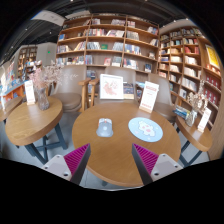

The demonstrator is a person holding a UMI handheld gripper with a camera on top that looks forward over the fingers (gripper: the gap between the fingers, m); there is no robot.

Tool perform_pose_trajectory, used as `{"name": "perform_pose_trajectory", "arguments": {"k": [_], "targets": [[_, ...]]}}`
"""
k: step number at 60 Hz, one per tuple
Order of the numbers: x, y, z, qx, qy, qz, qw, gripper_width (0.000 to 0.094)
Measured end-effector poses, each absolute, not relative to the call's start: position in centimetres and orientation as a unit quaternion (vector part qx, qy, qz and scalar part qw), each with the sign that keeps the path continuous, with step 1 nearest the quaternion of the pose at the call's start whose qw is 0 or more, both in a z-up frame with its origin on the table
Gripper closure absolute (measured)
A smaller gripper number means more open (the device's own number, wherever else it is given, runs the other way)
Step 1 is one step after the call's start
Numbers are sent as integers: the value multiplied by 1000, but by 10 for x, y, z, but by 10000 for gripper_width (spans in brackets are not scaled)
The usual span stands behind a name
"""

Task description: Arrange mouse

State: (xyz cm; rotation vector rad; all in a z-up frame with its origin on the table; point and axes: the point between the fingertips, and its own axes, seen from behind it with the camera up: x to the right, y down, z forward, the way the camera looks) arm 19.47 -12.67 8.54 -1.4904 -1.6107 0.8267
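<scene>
A grey computer mouse (105, 127) lies on a round wooden table (112, 155), left of a round pale blue mouse mat (145, 128). The mouse sits on bare wood, apart from the mat. My gripper (111, 160) is open, its two fingers with magenta pads (76, 158) spread wide over the table's near part. Nothing is between the fingers. The mouse lies well beyond them, slightly left of centre.
A white sign (111, 87) and a tilted card (149, 96) stand at the table's far edge. A second round table (30, 118) with a vase stands to the left. Chairs and tall bookshelves (110, 45) fill the back.
</scene>
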Motion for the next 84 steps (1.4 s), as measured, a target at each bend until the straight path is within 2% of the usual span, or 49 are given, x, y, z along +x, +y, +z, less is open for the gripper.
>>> {"name": "perform_pose_trajectory", "arguments": {"k": [17,39,67,84], "targets": [[159,-150,56,-581,-646,321,377,84],[85,-152,37,-589,-642,310,380,84],[7,-154,10,-605,-647,306,350,86],[-7,-155,-7,-615,-650,305,325,87]]}}
